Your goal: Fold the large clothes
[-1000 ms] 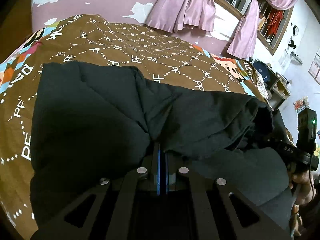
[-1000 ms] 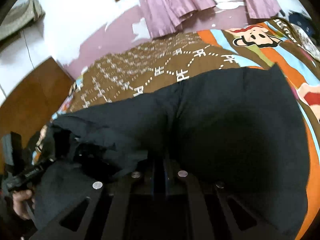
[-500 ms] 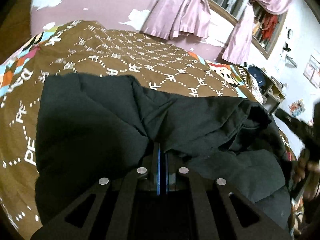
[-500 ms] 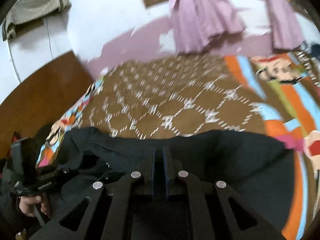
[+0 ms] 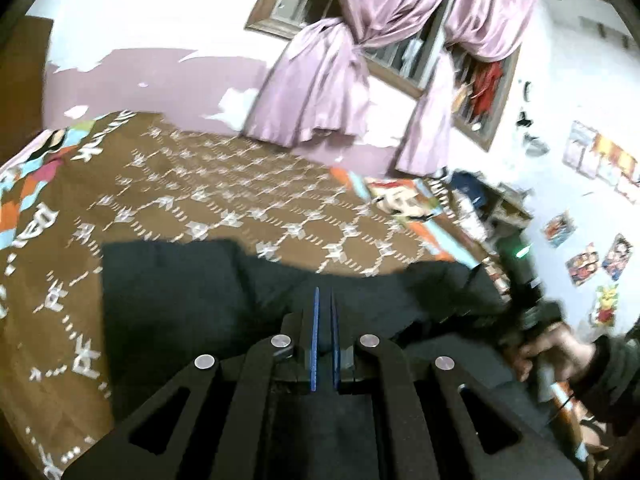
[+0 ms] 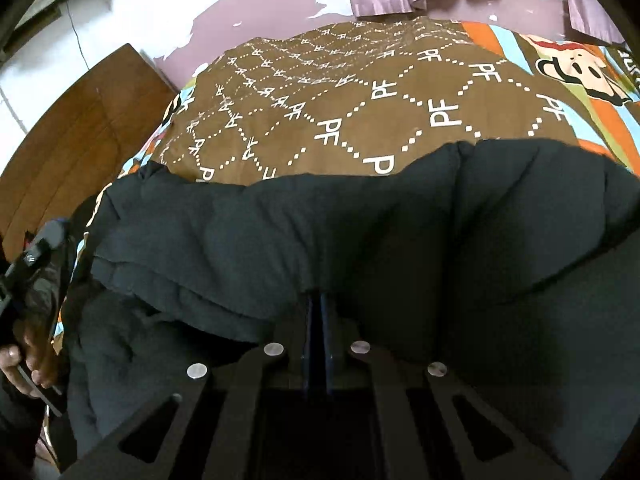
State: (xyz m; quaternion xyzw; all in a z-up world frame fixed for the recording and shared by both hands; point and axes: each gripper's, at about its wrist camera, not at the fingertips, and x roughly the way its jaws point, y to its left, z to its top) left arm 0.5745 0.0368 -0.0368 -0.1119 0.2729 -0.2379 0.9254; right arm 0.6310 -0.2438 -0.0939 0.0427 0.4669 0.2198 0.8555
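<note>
A large black padded jacket lies on the bed and fills the lower part of both views. My left gripper is shut, its blue pads pinched together on the jacket's near fabric. My right gripper is shut on a fold of the jacket, whose edge hangs over its tips. The right gripper and the hand holding it show at the right of the left wrist view. The left gripper and its hand show at the left edge of the right wrist view.
The bed has a brown patterned bedspread with colourful cartoon borders. Pink curtains hang at a window behind the bed. A wooden headboard stands at the left. Cluttered shelves are at the right.
Both grippers have lifted with the jacket. The left view has tilted up towards the wall and window. The jacket's far edge has drawn nearer, showing more bedspread.
</note>
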